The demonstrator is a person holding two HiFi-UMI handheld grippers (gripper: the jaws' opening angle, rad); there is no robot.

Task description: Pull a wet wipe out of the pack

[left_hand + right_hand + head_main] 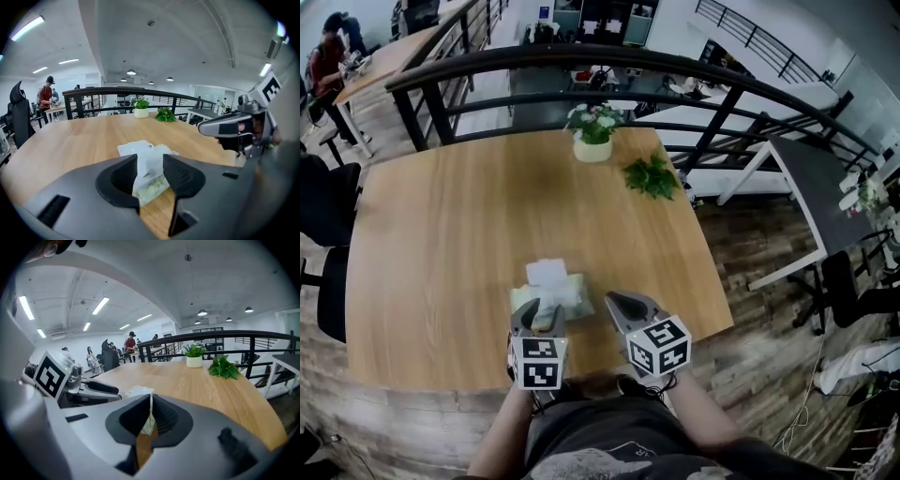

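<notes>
The pale green wet wipe pack (pixel 575 305) lies flat on the wooden table (pixel 450 244) near its front edge. A crumpled white wipe (pixel 551 276) stands out of the pack's top. My left gripper (pixel 538 315) hangs over the pack's near end with its jaws open. In the left gripper view the pack (pixel 151 188) and the wipe (pixel 140 151) show in the gap, and the pads do not press on them. My right gripper (pixel 610 299) is shut and empty, just right of the pack. In the right gripper view the wipe (pixel 138 391) shows beyond its tips (pixel 150 401).
A white pot with flowers (pixel 592 142) and a green leafy sprig (pixel 652 175) sit at the table's far edge, in front of a black railing (pixel 581 66). Black chairs (pixel 326 202) stand at the left. A person (pixel 328 52) sits at a distant table.
</notes>
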